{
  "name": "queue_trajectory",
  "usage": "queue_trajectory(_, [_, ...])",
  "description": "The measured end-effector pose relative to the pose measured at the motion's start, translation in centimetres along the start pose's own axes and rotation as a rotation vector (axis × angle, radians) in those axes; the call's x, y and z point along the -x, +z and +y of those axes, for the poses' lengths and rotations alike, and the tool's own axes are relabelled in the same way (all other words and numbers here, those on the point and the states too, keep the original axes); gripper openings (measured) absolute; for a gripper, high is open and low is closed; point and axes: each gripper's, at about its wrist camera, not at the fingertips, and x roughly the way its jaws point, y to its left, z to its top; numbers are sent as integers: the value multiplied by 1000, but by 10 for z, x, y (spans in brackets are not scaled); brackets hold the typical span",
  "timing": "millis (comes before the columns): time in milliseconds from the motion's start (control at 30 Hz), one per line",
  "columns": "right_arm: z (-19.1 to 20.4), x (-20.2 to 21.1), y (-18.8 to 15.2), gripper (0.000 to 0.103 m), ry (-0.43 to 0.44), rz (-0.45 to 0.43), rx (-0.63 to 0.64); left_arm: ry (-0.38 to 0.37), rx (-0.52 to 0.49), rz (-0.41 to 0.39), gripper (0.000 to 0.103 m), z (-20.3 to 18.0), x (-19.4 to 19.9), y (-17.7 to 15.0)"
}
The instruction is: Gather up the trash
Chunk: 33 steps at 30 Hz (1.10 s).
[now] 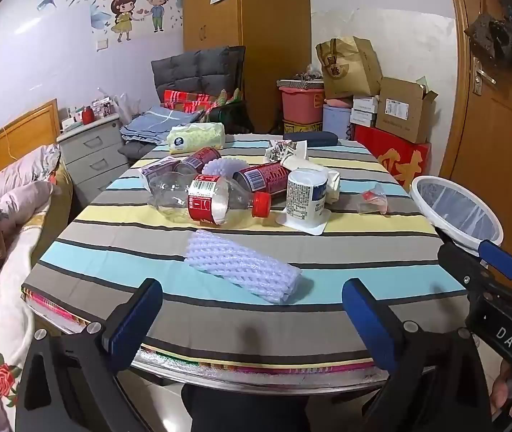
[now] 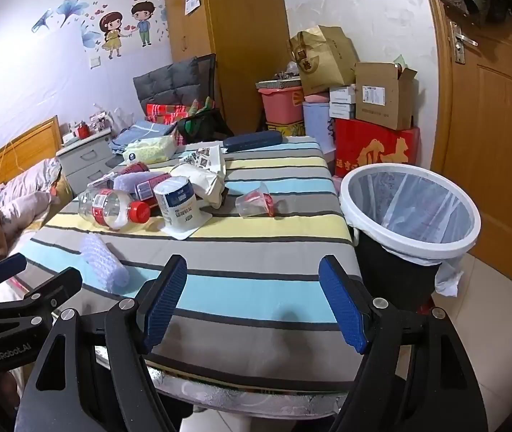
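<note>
Hovering spread and empty, left tool beside right tool marked "DAS", "GenRobot.AI"

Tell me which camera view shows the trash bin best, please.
The right wrist view: the trash bin shows whole there, with its white rim, clear liner and black body beside the table. The left wrist view shows only part of its rim and liner at the right edge, behind the right gripper.

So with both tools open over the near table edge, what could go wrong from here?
1. The foam net sleeve is soft, so the left tool may crush it or slip off.
2. The capped bottle lies on its side against the cans and could roll if bumped.
3. The bin stands beside the table's right edge, so a short drop may miss.
</note>
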Motion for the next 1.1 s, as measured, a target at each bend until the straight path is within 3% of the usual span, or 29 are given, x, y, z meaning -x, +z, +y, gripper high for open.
queue_trajectory(1100, [3,6,3,77,-9,-30,7,-12,26,-21,101,5,11,3])
